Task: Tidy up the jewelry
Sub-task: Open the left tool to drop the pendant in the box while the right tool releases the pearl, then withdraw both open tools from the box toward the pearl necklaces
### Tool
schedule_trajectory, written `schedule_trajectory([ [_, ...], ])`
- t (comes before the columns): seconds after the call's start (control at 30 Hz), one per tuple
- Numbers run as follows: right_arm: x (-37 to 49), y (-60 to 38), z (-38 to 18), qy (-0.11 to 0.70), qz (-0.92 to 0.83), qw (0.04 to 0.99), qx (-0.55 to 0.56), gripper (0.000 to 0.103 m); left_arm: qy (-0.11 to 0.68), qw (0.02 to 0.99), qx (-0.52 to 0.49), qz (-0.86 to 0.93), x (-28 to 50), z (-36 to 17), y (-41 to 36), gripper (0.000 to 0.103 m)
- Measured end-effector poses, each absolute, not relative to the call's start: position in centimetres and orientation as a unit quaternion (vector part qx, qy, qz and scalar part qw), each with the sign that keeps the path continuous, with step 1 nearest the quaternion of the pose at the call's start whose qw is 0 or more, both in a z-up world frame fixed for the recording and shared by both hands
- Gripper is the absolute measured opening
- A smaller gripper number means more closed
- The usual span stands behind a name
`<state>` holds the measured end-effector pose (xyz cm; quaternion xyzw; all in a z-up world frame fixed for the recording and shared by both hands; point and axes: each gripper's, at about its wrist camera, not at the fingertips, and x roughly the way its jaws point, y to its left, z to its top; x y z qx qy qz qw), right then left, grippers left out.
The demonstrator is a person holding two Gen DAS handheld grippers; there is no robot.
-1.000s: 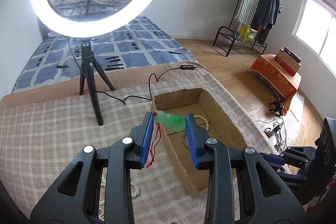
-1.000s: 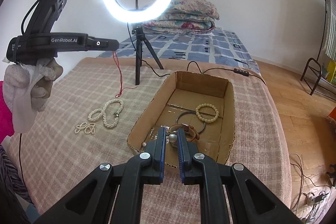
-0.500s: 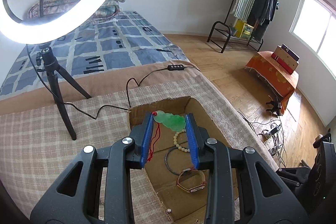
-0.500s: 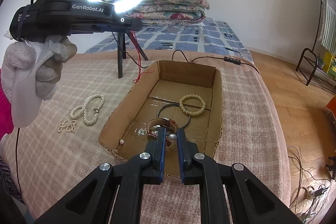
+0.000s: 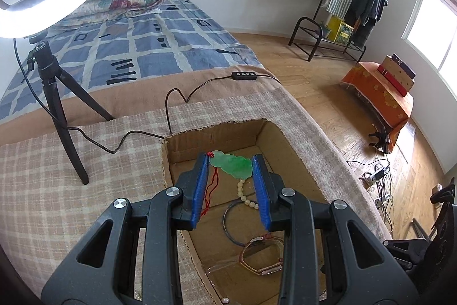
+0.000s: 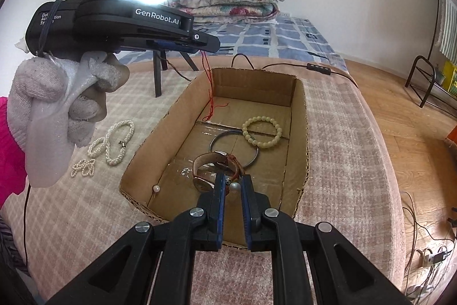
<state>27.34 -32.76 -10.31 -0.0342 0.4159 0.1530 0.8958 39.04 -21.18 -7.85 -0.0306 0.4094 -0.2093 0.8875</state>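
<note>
Left wrist view first: the left gripper is clamped on a green jade pendant, jaws partly apart because the pendant spans the gap, its long axis running crosswise from pad to pad. Its red cord dangles down off the left pad. Straight below and ahead sits the cardboard box, with a bead bracelet, a thin metal bangle and a watch on the floor. So the pendant hangs over the box's far half, and I'd guess it mostly needs to go down.

Right wrist view: the right gripper is pinched nearly closed on a small pearl earring, right at the fingertips. It's hovering over the near end of the box, just above the watch. The left gripper comes in from the left side, cord trailing into the box. A pearl necklace is out on the checked blanket, nearer the left hand.
</note>
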Motion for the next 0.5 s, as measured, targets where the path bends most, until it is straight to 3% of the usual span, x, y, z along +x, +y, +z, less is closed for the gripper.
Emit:
schedule_trajectory([
  [0.1,27.3,-32.7,-10.2,0.413,0.156,0.897,-0.03,0.015,0.408,0.89,-0.032,-0.202,39.1,-7.8,-20.8,0.033],
  [0.17,27.2,-32.7,-10.0,0.407,0.157,0.899,-0.026,0.036,0.407,0.891,-0.033,-0.2,39.0,-7.6,-20.5,0.052],
  [0.2,27.2,-32.6,-9.9,0.406,0.159,0.9,-0.026,0.039,0.401,0.893,-0.034,-0.2,38.9,-7.5,-20.4,0.056],
  [0.27,27.1,-32.3,-9.9,0.404,0.16,0.9,-0.03,0.062,0.397,0.895,-0.03,-0.202,38.7,-7.2,-20.3,0.062],
  [0.37,26.7,-31.8,-9.5,0.389,0.156,0.907,-0.039,0.087,0.394,0.896,-0.027,-0.202,38.5,-6.8,-20.2,0.076],
  [0.5,26.3,-31.3,-8.9,0.379,0.15,0.912,-0.045,0.1,0.395,0.896,-0.033,-0.201,38.3,-6.4,-19.9,0.077],
])
